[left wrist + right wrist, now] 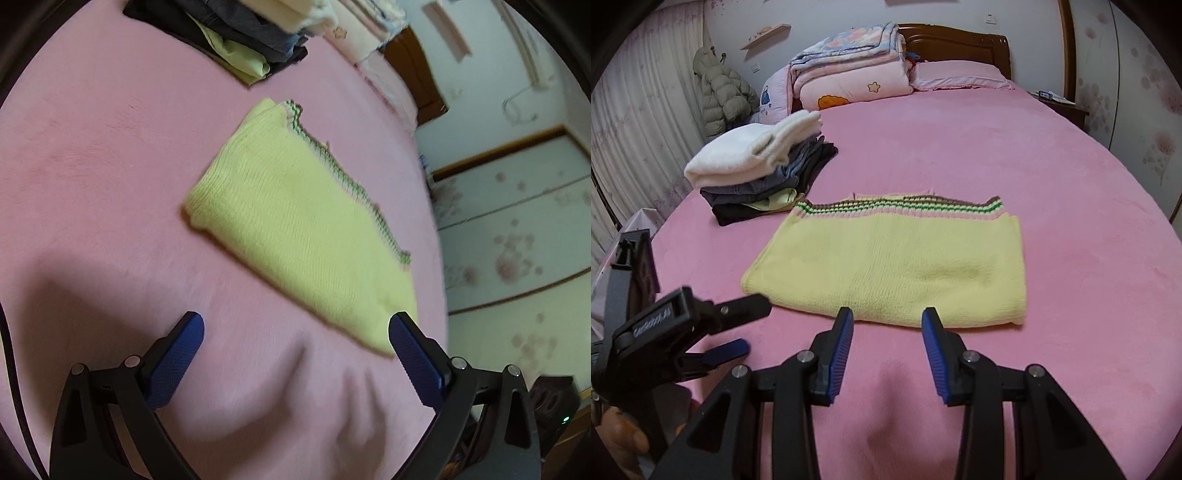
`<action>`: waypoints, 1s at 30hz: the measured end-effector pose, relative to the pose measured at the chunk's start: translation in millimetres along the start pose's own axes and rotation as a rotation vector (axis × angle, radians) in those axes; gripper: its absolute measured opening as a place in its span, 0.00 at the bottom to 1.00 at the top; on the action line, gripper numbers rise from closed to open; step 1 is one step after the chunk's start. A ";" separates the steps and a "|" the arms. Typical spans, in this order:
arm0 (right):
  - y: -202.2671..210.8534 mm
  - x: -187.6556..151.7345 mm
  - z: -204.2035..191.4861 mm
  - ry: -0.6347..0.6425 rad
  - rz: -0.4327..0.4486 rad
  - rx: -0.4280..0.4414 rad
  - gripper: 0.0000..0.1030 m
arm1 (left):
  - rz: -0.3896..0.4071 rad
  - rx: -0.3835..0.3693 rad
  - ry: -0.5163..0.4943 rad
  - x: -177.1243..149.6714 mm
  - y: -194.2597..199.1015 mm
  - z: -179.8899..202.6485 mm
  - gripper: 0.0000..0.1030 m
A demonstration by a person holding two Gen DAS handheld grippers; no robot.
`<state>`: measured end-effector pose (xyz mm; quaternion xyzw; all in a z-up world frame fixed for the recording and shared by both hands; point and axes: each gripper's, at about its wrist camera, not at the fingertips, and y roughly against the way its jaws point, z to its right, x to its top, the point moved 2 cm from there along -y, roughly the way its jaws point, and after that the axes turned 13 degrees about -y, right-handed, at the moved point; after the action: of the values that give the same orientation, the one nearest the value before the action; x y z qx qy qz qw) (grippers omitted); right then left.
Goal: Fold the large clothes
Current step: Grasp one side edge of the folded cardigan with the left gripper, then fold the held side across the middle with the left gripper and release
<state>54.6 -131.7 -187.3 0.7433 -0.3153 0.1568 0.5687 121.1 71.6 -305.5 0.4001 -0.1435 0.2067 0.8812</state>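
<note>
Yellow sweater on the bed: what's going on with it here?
A person holding two grippers is folding clothes on a pink bed. The yellow sweater lies folded flat, striped hem on the far side. Both the left gripper and right gripper hover at its near edge, jaws open, holding nothing. A stack of folded clothes sits beyond it.

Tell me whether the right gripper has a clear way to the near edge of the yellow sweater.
Probably yes. The right gripper is open and empty, just short of the yellow sweater, with only bare pink bedspread between; the left gripper sits off to the side.
</note>
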 end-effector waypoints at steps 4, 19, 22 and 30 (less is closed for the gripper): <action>-13.4 -1.4 -0.8 -0.011 0.009 0.002 0.37 | 0.066 -0.070 -0.008 4.1 -15.7 -7.2 0.96; -42.5 13.5 -4.3 -0.045 0.045 0.008 0.36 | 0.163 -0.185 -0.099 51.4 -50.0 1.6 0.96; -49.4 23.3 -5.3 -0.048 0.055 0.003 0.30 | 0.173 -0.191 -0.098 59.3 -45.7 -2.0 0.94; -77.8 40.4 -10.7 -0.054 0.020 0.005 0.04 | 0.187 -0.154 -0.124 74.9 -46.2 -1.1 0.17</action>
<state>136.6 -121.3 -218.2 0.7454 -0.3377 0.1433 0.5566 208.7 63.7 -304.7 0.3280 -0.2497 0.2510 0.8758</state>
